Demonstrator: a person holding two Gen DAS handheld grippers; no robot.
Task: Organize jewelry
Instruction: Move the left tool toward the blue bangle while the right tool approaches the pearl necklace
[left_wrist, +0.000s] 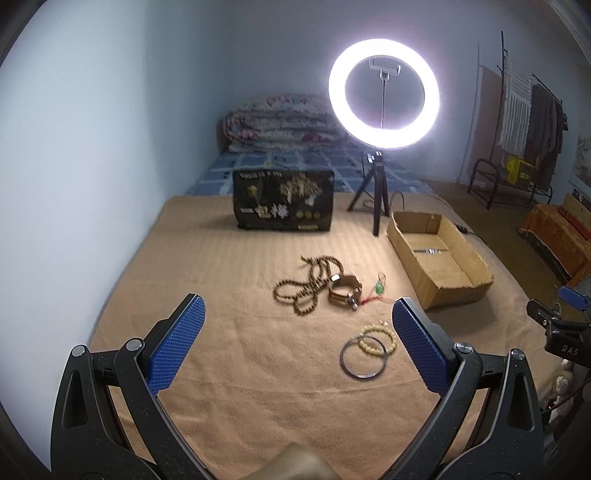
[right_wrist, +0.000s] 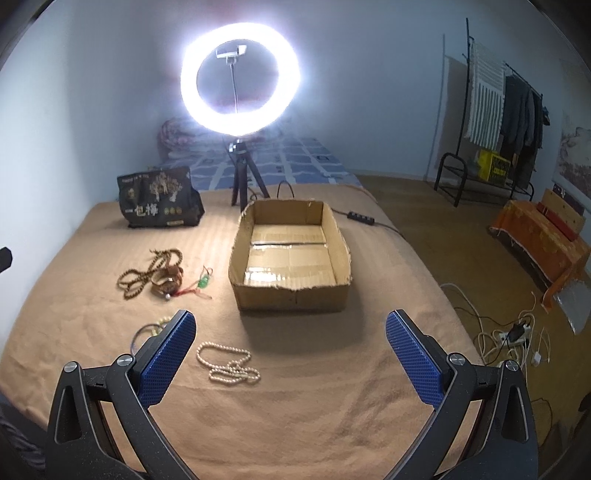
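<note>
Blue-padded fingers of the left hand-held gripper (left_wrist: 297, 314) stand spread wide and hold nothing, hovering low over a tan blanket (left_wrist: 236, 369) that covers the bed. Just beyond its right finger lie a metal bangle (left_wrist: 364, 358) and a pale bead bracelet (left_wrist: 377, 339), the two overlapping. The right hand-held gripper (right_wrist: 290, 326) is likewise splayed and holds nothing, angled down over the same blanket, with a pearl necklace (right_wrist: 229, 363) heaped between its fingers, nearer the left one. Farther out, a long string of brown prayer beads (left_wrist: 308, 286) tangles against a wooden cuff (left_wrist: 345, 290), with a small green charm on red cord (left_wrist: 377, 288) just beside it. To the right of that cluster sits an open cardboard box (right_wrist: 291, 295), its taped floor showing. Behind the jewelry a black gift bag (left_wrist: 283, 201) with gold lettering stands upright, near a glowing ring light (left_wrist: 384, 94) on a small black tripod. A folded floral quilt (left_wrist: 277, 122) rests against the far wall.
</note>
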